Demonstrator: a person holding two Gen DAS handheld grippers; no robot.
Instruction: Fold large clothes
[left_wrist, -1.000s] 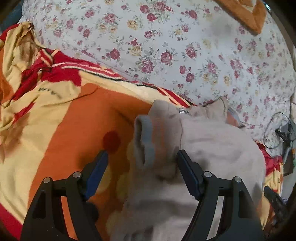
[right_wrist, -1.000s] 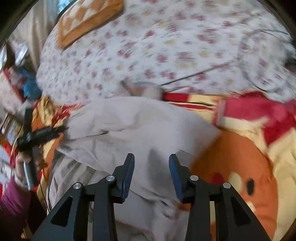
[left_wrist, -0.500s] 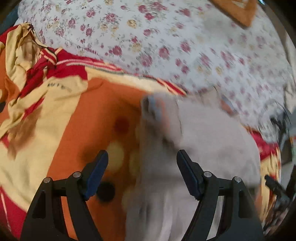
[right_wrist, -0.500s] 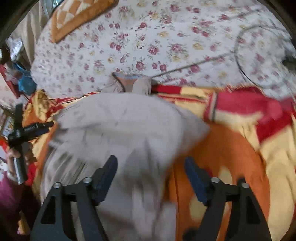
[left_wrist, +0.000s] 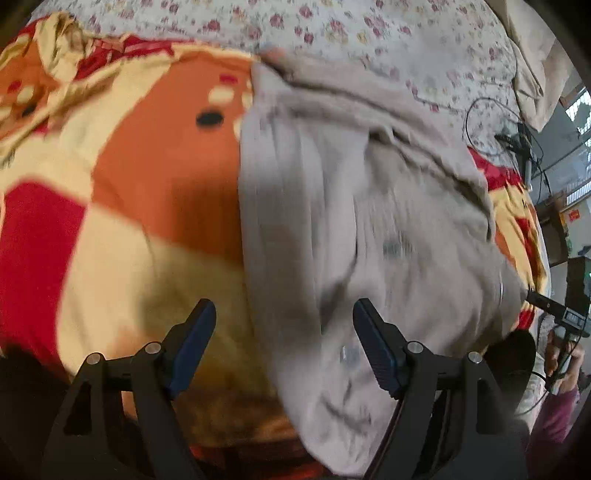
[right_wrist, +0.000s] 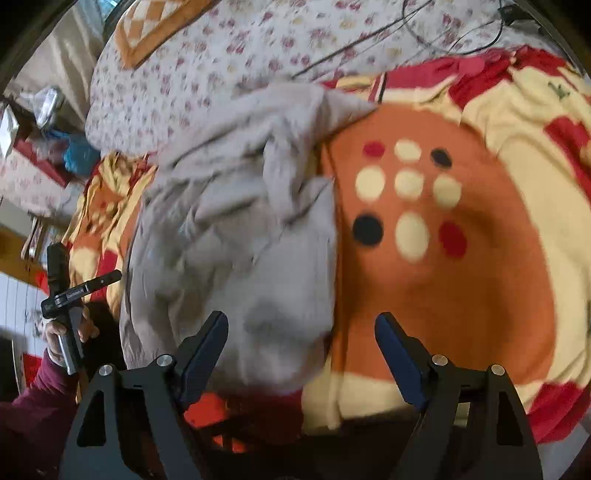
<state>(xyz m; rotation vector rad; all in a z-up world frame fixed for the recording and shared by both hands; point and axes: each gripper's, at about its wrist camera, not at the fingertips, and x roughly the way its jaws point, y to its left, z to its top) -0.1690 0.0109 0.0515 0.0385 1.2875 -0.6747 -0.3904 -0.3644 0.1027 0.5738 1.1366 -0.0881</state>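
A large beige-grey garment (left_wrist: 362, 206) lies rumpled and folded over on an orange, red and cream blanket (left_wrist: 122, 192). My left gripper (left_wrist: 284, 343) is open and empty, over the garment's near left edge. In the right wrist view the same garment (right_wrist: 236, 240) lies to the left of the blanket's dotted orange patch (right_wrist: 424, 258). My right gripper (right_wrist: 301, 354) is open and empty, its left finger over the garment's near corner. The frames are blurred by motion.
A floral sheet (left_wrist: 369, 37) covers the bed beyond the blanket, with black cables (left_wrist: 495, 107) lying on it. An orange checked cushion (right_wrist: 155, 26) sits at the far end. The other hand-held gripper shows at the left edge of the right wrist view (right_wrist: 66, 291).
Both grippers have pulled back towards the near edge of the bed. My right gripper went from nearly shut to wide open. The garment now lies more crumpled.
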